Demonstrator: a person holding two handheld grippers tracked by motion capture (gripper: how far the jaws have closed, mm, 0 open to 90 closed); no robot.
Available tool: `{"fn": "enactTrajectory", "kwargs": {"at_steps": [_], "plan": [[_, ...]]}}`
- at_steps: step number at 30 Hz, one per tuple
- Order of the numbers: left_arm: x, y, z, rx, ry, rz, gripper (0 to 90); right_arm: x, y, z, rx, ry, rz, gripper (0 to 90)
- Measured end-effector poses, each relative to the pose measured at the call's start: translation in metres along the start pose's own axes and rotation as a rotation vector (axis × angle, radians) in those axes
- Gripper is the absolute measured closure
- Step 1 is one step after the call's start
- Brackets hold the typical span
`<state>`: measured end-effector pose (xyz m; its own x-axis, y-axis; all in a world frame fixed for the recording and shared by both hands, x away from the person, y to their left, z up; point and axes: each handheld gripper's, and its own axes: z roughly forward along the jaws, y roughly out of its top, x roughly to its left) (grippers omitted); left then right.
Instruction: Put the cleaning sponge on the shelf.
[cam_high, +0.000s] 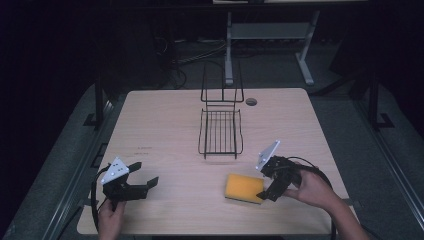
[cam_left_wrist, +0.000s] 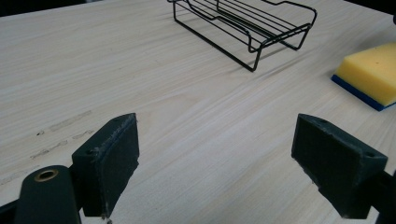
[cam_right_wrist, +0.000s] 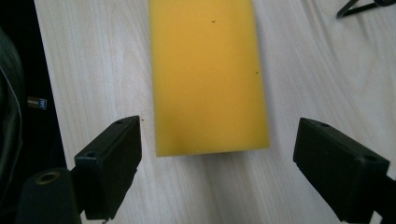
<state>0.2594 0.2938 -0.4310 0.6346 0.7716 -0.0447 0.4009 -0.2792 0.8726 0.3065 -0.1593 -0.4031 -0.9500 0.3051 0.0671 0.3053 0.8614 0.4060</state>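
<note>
Nearest to us, at the desk's near edge, our two hands come in with a gripper each. Our left gripper (cam_high: 144, 182) sits near the near-left corner with its jaws spread wide over bare wood, holding nothing. Our right gripper (cam_high: 266, 186) hovers toward the near-right corner, jaws likewise spread, its tips at the right end of the yellow sponge (cam_high: 243, 188).

The sponge lies flat on the desk (cam_high: 165, 120), a little right of centre along the near edge, well apart from the wire rack (cam_high: 220, 132) that stands at the middle of the desk toward the far edge. In the right gripper view the sponge (cam_right_wrist: 208, 74) runs lengthwise away from the jaws, its short end lying between them and not yet touched. In the left gripper view we see a blue scouring layer beneath the yellow foam (cam_left_wrist: 371, 70).

We judge it light, soft and springy: it will squash under a hard squeeze but will not slip or break. We would close across its narrow width, near the end facing the jaws, low enough to catch the firmer blue layer.
</note>
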Motion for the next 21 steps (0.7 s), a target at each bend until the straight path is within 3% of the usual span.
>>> {"fn": "enactTrajectory", "kwargs": {"at_steps": [21], "plan": [[0.0,0.0,0.0,0.002,-0.006,-0.001,14.5,-0.001,0.017,0.02,0.007,0.035,-0.021,14.0]]}}
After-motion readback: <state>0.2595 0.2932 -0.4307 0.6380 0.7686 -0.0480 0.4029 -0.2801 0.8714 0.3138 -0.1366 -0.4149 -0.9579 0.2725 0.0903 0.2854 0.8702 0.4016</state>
